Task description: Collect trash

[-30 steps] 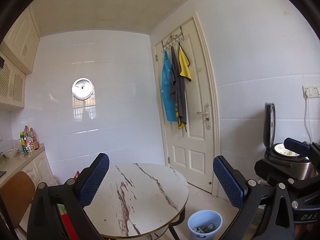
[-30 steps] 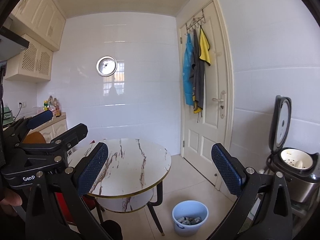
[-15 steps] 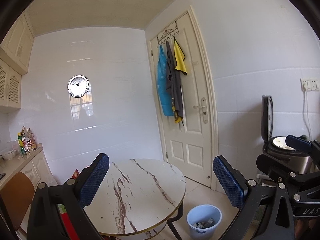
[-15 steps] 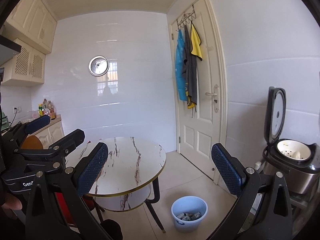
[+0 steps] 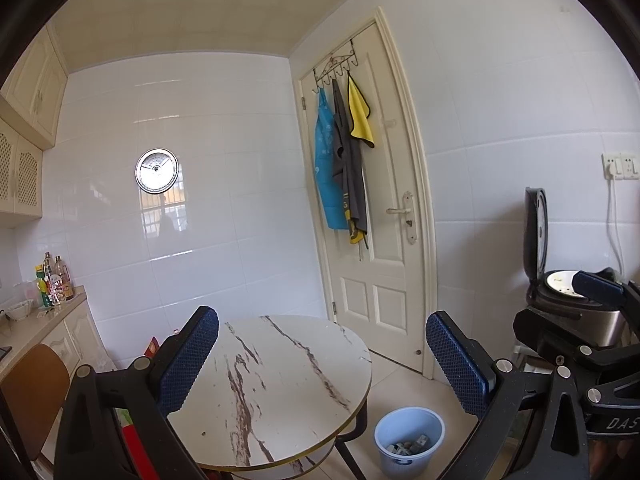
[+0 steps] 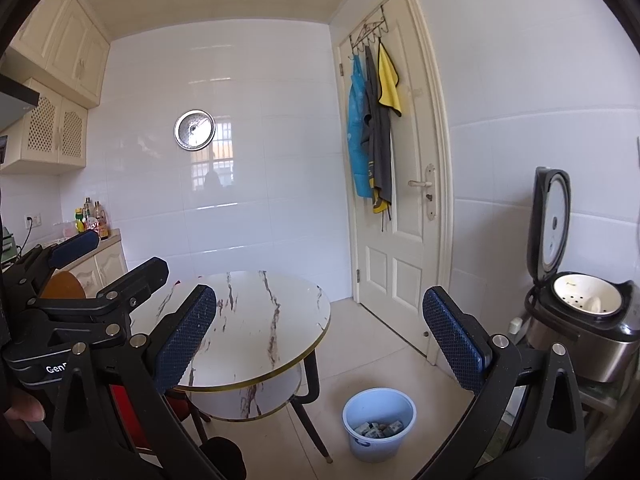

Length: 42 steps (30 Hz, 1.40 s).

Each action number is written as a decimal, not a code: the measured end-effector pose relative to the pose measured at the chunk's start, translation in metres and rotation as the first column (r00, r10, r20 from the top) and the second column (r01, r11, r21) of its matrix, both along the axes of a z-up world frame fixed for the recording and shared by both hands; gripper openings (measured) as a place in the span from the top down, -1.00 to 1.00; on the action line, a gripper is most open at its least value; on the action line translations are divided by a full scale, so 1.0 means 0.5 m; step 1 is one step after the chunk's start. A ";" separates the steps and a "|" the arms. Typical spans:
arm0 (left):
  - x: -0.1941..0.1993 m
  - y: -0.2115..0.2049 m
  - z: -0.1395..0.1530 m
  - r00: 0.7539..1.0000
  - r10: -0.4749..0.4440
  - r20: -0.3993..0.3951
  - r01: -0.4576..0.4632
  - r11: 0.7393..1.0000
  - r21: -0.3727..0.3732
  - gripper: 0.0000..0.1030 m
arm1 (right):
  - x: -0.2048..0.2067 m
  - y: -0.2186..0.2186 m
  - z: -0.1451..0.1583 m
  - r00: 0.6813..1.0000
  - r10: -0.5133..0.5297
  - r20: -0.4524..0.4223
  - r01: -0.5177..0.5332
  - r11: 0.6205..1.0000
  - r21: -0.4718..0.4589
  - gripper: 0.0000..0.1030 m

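A light blue trash bin [image 5: 409, 438] stands on the floor to the right of the round marble table [image 5: 276, 380], with several trash pieces [image 5: 408, 447] inside. It also shows in the right wrist view [image 6: 378, 420]. My left gripper [image 5: 322, 364] is open and empty, held high above the table. My right gripper [image 6: 320, 338] is open and empty, above the floor beside the table [image 6: 256, 328]. The left gripper's body [image 6: 80, 304] shows at the left of the right wrist view.
An open rice cooker [image 6: 576, 304] stands at the right. A white door [image 6: 400, 184] with hanging cloths [image 6: 372, 128] is behind the bin. A brown chair [image 5: 32, 396] and a counter with bottles [image 5: 52, 280] are at the left.
Both views have shifted slightly between frames as the grippers move a little. Both grippers stay open and empty, and the bin and table stay in place.
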<state>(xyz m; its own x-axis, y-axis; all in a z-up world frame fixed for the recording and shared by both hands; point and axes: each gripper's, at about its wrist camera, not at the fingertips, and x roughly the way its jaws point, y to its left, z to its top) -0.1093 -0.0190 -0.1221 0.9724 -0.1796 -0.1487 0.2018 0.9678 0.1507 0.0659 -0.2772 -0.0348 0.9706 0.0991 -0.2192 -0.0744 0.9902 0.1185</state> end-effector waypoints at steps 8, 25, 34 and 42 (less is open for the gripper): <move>0.008 0.017 -0.005 1.000 -0.002 0.003 0.002 1.000 -0.003 -0.99 | 0.002 0.001 -0.001 1.000 0.003 -0.002 -0.003 1.000 0.000 -1.00; 0.012 0.017 -0.008 1.000 0.001 0.004 -0.001 1.000 0.001 -0.99 | 0.007 -0.001 -0.005 1.000 0.013 -0.004 -0.013 1.000 -0.001 -1.00; 0.012 0.017 -0.008 1.000 0.001 0.004 -0.001 1.000 -0.001 -0.99 | 0.007 -0.001 -0.005 1.000 0.012 -0.004 -0.012 1.000 -0.002 -1.00; 0.012 0.014 -0.008 1.000 0.005 0.004 -0.005 1.000 -0.001 -0.99 | 0.007 -0.002 -0.005 1.000 0.014 -0.004 -0.014 1.000 -0.002 -1.00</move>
<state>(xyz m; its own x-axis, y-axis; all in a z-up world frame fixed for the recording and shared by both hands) -0.1033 -0.0119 -0.1263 0.9740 -0.1747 -0.1444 0.1962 0.9689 0.1508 0.0695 -0.2782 -0.0375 0.9684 0.1121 -0.2229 -0.0877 0.9893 0.1165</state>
